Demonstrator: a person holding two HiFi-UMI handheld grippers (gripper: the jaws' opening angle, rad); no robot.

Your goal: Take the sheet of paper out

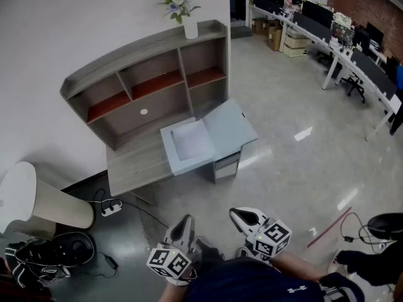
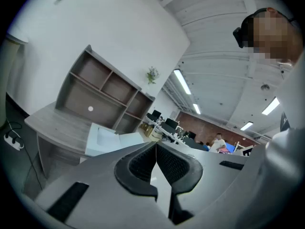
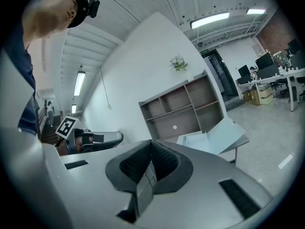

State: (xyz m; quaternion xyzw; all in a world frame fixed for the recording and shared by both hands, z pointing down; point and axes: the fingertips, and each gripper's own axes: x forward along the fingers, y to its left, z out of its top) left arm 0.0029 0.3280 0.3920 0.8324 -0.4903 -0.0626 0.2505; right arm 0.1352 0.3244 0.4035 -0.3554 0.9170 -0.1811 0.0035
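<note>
Two grippers low in head view, side by side and apart, well short of the tabletop: left gripper, right gripper. Left fingers pressed together tip to tip, nothing between. Right fingers same: flat on each other, empty. Both aimed about level toward the hutch.

Paper white, lying flat in the left half of an open pale-blue folder. Folder on the tabletop, toward its right end, in front of the hutch. Lid swung open to the right, tilted up in right gripper view. Paper uncovered, inside the folder, not yet out.

Hutch at the back of the tabletop against the white wall; open compartments, reddish shelf boards in three. Vase with flowers on the hutch top, right end. Drawer unit below the tabletop's right end.

Floor stuff: power strip with cable left of the tabletop, beige cylinder beside it, black bag near bottom left, red stick off to the right. Rows of workstations with monitors far top right, well apart from the tabletop.
</note>
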